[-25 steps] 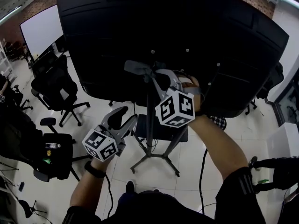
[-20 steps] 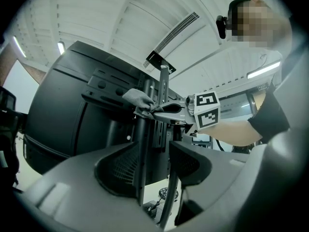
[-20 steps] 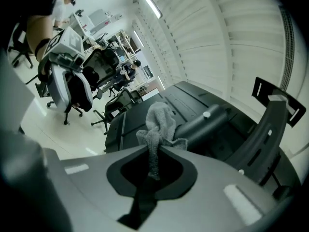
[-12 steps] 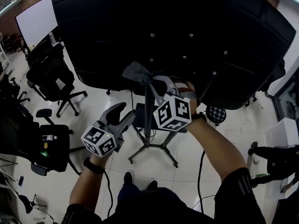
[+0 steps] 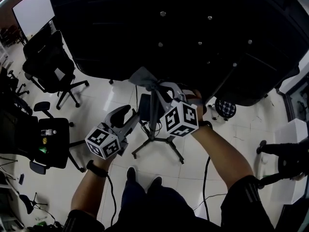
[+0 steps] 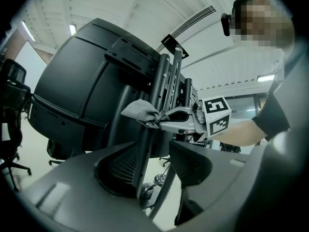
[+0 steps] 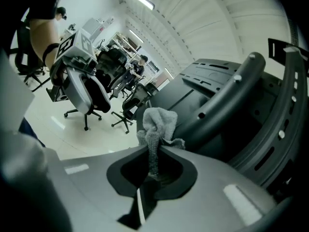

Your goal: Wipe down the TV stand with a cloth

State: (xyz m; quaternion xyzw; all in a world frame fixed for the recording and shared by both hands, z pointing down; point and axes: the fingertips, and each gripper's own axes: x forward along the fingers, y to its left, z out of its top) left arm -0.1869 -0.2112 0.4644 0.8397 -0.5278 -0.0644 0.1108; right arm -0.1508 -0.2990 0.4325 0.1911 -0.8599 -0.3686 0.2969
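The right tongs (image 7: pixel 153 151) are closed on the cloth (image 7: pixel 157 122). A thin fold of the grey fabric is nipped between the two pads, and the rest bunches up just past the tips. That bunch sits against the upright pole of the TV stand (image 5: pixel 153 111), high on it, close under the lower edge of the TV (image 5: pixel 183 33). The TV's black back fills the space above and beyond these tongs. In the right gripper view a curved dark bar (image 7: pixel 226 93) with screw holes runs off to the right of the cloth.

The left tongs (image 5: pixel 131 118) stand partly open and hold nothing. They sit lower than the right tongs and to their left, tips aimed at the same pole. In the left gripper view the pole shows through the gap between the jaws, with the cloth higher up on it. The head view puts the pole just beyond the tips, not touching them.

Below both tongs the stand's splayed legs (image 5: pixel 143 149) rest on the pale floor (image 5: pixel 96 187). A thin cable (image 5: pixel 205 178) trails below the right tongs, and the person's shoes (image 5: pixel 131 174) are nearer the camera. Well off to the left of the left tongs stand black office chairs (image 5: pixel 50 74).
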